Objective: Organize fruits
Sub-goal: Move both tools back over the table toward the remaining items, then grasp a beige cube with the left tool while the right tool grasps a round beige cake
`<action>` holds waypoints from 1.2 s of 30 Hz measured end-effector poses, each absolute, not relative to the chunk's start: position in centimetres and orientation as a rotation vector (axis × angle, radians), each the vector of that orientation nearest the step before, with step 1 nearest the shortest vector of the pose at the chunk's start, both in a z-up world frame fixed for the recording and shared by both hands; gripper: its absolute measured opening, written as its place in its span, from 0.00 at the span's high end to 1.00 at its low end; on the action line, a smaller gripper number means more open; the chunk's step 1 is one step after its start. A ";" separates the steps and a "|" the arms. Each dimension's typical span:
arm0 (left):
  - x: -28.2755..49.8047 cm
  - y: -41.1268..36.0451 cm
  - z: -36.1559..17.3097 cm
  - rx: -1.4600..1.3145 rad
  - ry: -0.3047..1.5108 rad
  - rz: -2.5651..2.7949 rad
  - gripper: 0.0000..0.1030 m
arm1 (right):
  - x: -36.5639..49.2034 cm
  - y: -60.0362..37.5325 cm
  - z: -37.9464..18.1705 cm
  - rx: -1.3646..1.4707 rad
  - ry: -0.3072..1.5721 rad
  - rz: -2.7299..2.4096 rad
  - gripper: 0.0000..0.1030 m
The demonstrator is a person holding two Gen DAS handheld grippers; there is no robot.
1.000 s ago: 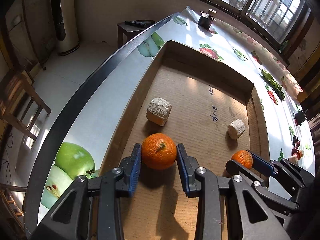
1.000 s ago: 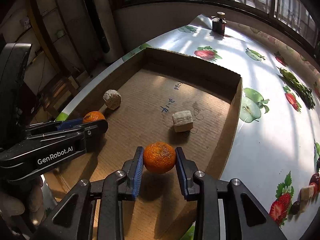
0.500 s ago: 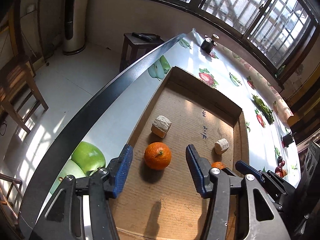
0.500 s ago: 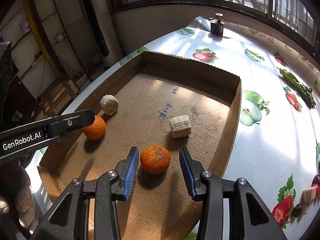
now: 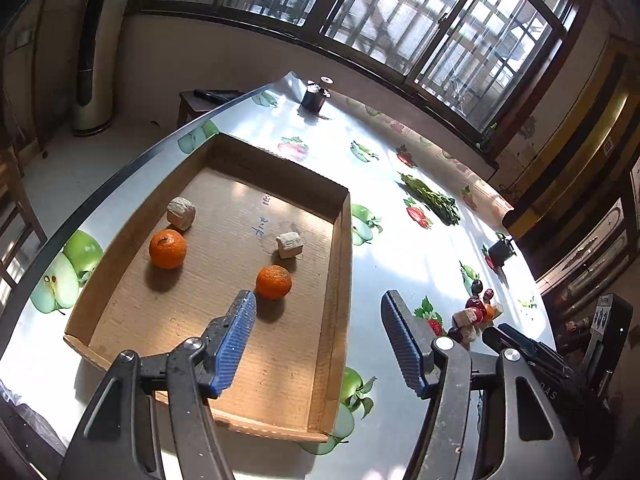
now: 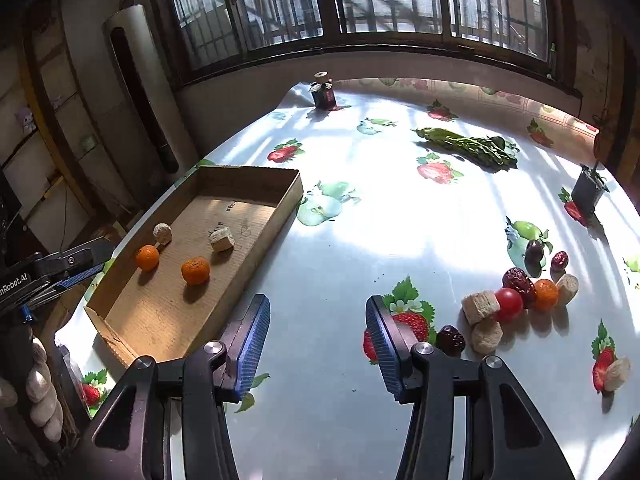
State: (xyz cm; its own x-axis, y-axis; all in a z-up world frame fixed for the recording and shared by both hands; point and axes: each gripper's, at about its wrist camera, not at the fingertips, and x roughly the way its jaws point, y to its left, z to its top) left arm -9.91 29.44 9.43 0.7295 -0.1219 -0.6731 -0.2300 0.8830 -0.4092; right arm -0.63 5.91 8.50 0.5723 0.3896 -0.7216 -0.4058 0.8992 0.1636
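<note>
Both claws hang wide open and carry nothing: our left gripper [image 5: 320, 344] hovers over the near right rim of the cardboard tray [image 5: 340, 280], and our right gripper [image 6: 314, 344] hovers over bare tablecloth to the right of the tray.

Inside the tray lie two oranges, one [image 5: 168, 249] toward its left wall and one [image 5: 273, 282] nearer its right wall, each just beside a pale beige block [image 5: 181, 213] [image 5: 290, 245]. Neither claw touches them.

We judge that we are between picks, with this pair of oranges set down. The remaining fruit sits in a loose cluster [image 6: 516, 300] well to the right of the tray: a red tomato [image 6: 509, 304], a small orange [image 6: 545, 294], dark dates, a dark plum-like fruit and more beige blocks. The next move probably calls for swinging our right claw over that cluster and picking one piece cleanly, since they lie touching one another.

Several things are hard to read: what the beige blocks are we cannot tell, the cluster is small and partly hidden behind the claw in the left view, and our left gripper shows only as a sliver at the edge of the right view.
</note>
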 end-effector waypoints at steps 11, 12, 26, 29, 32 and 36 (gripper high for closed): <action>-6.9 19.6 7.6 -0.366 0.873 -0.067 0.36 | -1.4 -14.9 7.9 0.204 0.841 0.153 0.45; -6.7 19.0 7.4 -0.354 0.881 -0.073 0.36 | -1.4 -16.2 7.8 0.228 0.840 0.135 0.45; -3.3 12.4 4.8 -0.208 0.962 -0.122 0.36 | 1.8 -20.6 2.6 0.304 0.896 0.041 0.45; -1.9 11.0 4.7 -0.162 0.954 -0.128 0.36 | 2.2 -20.3 2.1 0.311 0.890 0.043 0.45; 0.2 9.9 4.7 -0.137 0.943 -0.131 0.36 | 2.6 -20.1 1.6 0.309 0.882 0.039 0.45; 2.9 8.0 4.5 -0.061 0.915 -0.162 0.36 | 2.9 -19.7 1.4 0.283 0.865 0.044 0.45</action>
State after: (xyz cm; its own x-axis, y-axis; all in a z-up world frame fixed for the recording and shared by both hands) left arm 2.88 8.04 4.48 0.5988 -0.1659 -0.7836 0.1136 0.9860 -0.1219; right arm 2.91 -19.68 1.44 0.6504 0.1522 -0.7442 0.0761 0.9617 0.2632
